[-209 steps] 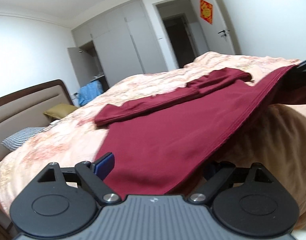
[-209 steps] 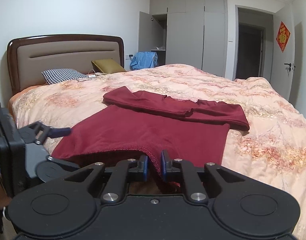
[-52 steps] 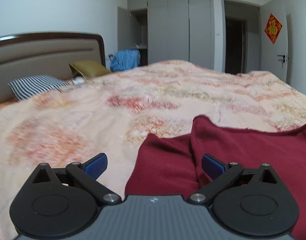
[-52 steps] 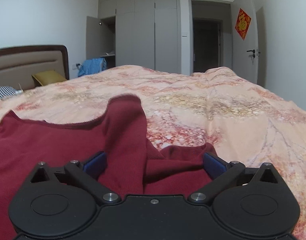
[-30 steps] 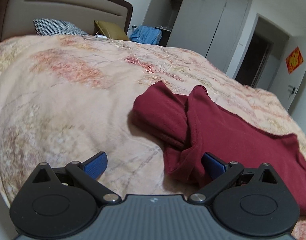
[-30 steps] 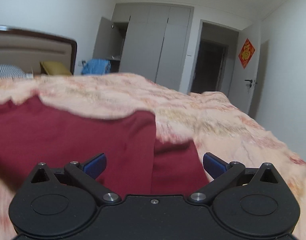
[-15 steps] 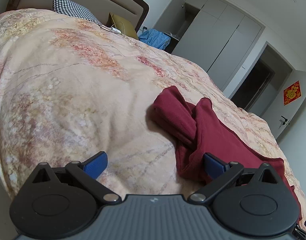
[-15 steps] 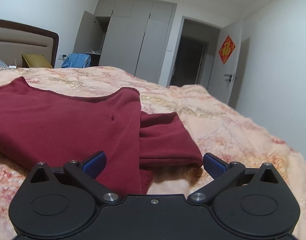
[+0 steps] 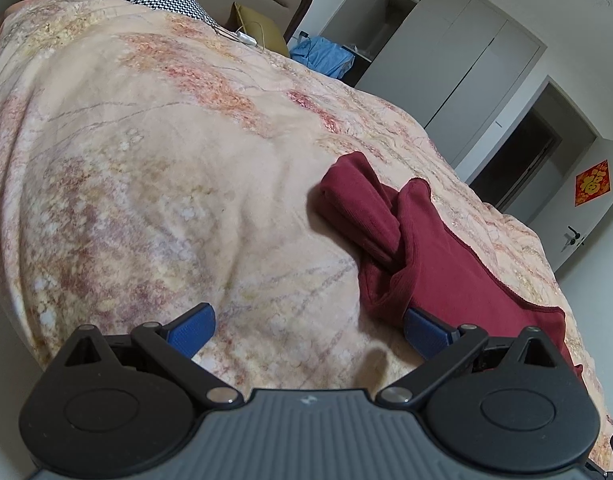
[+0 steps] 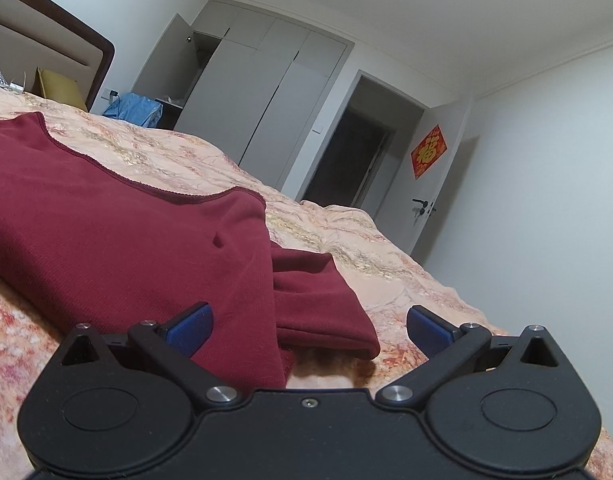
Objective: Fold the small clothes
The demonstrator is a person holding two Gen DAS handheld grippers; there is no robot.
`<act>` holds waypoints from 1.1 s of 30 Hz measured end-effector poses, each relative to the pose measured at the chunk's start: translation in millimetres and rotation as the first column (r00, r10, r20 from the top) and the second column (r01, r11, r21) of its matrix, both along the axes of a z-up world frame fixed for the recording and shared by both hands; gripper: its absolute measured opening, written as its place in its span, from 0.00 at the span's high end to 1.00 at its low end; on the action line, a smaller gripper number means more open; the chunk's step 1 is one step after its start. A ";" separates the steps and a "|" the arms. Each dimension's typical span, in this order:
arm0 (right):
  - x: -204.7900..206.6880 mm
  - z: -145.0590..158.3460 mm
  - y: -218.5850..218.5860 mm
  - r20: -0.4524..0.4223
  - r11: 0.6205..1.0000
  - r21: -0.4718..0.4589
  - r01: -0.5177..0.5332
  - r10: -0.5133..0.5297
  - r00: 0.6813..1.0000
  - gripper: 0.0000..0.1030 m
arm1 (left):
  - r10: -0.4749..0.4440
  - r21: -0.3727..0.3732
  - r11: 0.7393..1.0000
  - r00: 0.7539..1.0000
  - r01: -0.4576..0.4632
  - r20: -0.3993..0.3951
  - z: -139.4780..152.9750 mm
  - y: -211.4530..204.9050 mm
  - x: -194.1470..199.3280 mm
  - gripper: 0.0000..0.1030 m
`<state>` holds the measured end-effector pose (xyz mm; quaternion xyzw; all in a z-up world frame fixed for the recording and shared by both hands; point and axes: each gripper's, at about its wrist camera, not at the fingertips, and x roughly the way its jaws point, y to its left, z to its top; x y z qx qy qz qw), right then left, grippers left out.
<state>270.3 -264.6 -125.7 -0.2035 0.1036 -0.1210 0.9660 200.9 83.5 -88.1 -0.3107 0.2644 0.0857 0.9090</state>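
Right wrist view: a red door hanging [image 10: 428,157] bearing one gold character was seen, though the character could not be read clearly. The folded maroon garment [image 9: 426,252] was laid on the floral bedspread [image 9: 146,152], with wide bare cover left of it and its far end cut off. Both the left gripper [image 9: 308,330] and right gripper [image 10: 308,328] were held with jaws wide, nothing gripped.

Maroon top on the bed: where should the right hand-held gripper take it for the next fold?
Probably the maroon top at its folded sleeve end, approached from the near open side: that edge lies thick and slightly raised off the quilt, between the right hand-held gripper fingers.
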 end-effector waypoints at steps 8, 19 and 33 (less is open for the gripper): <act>4.7 1.2 9.7 -0.010 0.998 -0.056 0.041 -0.041 0.999 0.00 | -0.008 -0.024 1.000 1.000 0.008 -0.008 0.2 1.1 -3.4 0.00; 20.8 57.5 67.2 0.014 0.949 0.116 -0.293 0.294 0.956 0.00 | -0.023 -0.031 0.999 1.000 0.022 -0.021 0.0 3.6 -2.3 0.00; 61.6 21.2 127.6 -0.160 0.883 0.180 -0.434 0.462 0.873 0.00 | -0.024 0.070 0.997 0.998 0.028 -0.056 -0.2 -12.4 1.1 0.00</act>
